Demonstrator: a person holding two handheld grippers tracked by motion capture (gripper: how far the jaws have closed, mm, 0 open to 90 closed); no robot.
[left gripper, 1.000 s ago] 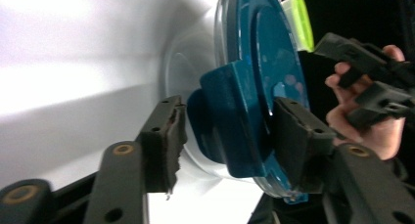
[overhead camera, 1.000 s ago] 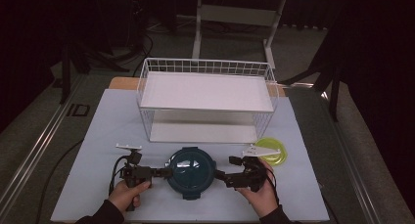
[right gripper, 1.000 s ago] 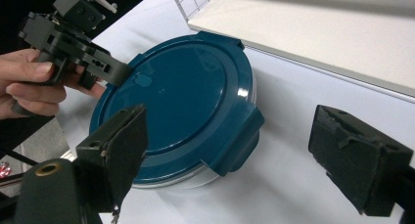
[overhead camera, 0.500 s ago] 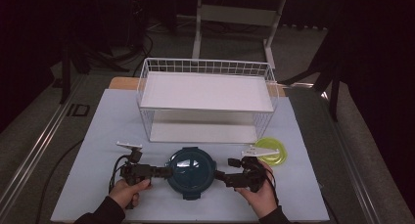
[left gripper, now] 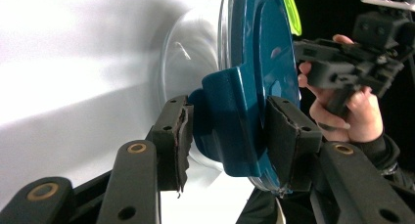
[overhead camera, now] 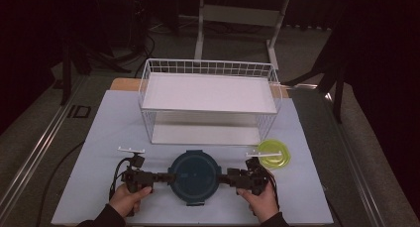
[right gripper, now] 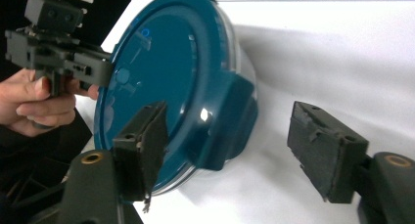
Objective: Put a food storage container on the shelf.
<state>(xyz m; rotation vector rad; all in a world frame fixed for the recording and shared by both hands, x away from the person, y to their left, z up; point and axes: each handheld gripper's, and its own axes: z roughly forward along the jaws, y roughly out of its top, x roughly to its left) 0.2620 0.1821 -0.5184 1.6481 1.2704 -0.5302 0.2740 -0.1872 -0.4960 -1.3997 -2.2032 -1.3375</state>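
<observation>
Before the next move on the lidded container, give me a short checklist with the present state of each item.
1. Left hand-held gripper straddles a clip of the teal lid: ok, though whether the pads press cannot tell.
2. Right hand-held gripper closed on the opposite clip: not ok; its jaws have just been closing, with one pad clearly off the clip.
3. Clear container rests flat on the white mat: ok.
4. Lid clips unlatched: cannot tell.
5. Yellow-green lid lies apart from the work: ok.

Overhead forward-down; gripper close-ups (shared container [overhead camera: 193, 176])
</observation>
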